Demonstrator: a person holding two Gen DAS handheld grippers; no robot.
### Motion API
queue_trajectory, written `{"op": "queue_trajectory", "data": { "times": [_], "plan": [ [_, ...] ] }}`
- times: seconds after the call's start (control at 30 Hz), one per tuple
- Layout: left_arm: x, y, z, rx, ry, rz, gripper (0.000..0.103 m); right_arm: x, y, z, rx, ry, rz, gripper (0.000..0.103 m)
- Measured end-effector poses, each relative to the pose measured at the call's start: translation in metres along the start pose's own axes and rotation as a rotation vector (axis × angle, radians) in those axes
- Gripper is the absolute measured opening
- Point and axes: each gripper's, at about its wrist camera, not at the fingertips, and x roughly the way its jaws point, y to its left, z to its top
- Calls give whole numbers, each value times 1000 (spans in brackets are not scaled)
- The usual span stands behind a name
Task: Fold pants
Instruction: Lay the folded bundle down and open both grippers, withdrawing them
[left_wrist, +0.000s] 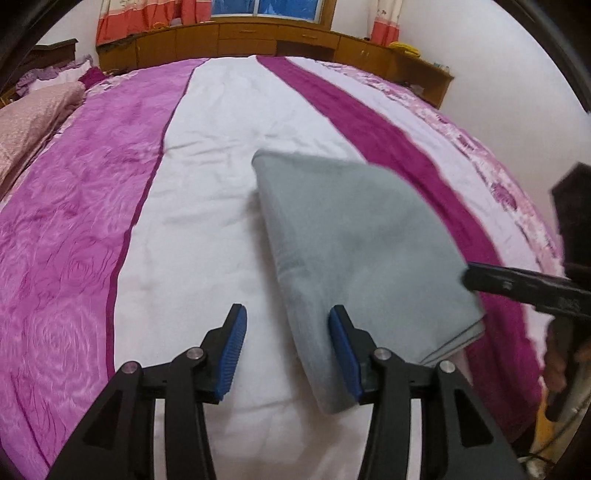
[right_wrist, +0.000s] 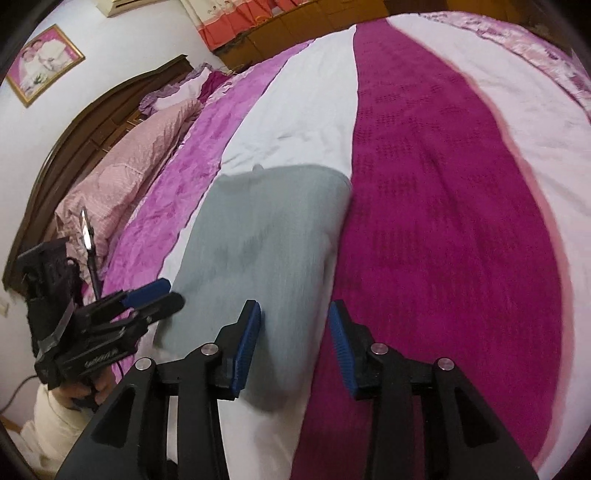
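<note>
A home bedroom: a wide bed (left_wrist: 221, 184) under a purple-striped bedspread, pillows (right_wrist: 122, 173) against a wooden headboard (right_wrist: 92, 118), curtained window (left_wrist: 284, 7), framed photo (right_wrist: 42, 62).

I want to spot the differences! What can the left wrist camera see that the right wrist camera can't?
Only the left wrist view shows the window, the yellow thing on the wooden cabinet, and the pants' layered near edge.

Only the right wrist view shows the framed picture on the wall, the dark headboard and a pale sleeve.

Both show the folded grey pants lying on the bed cover, with the left gripper and right gripper open, gripping nothing.
</note>
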Motion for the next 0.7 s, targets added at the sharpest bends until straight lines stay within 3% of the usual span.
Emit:
{"op": "queue_trajectory", "data": {
  "times": [0.1, 0.2, 0.33, 0.47, 0.57, 0.63, 0.7],
  "plan": [
    [12, -1, -4, -1, 5, 19, 54, 1, 0, -15, -18, -4, -46, 32],
    [17, 4, -3, 0, -10, 39, 66, 18, -2, -23, -33, 21, -121, 32],
    [8, 11, -5, -71, 0, 16, 66, 13, -3, -24, 6, -8, -113, 36],
    [-10, 1, -13, -54, -7, 56, 66, -5, 6, -32, -21, -33, -173, 40],
    [-21, -11, -25, -35, -26, 95, 70, -21, 14, -44, -38, -65, -193, 48],
    [-25, -20, -35, -22, -27, 113, 83, -29, 18, -53, -47, -90, -203, 64],
    [-23, -26, -46, -24, -17, 132, 87, -35, 23, -64, -66, -120, -248, 67]
  ]
}}
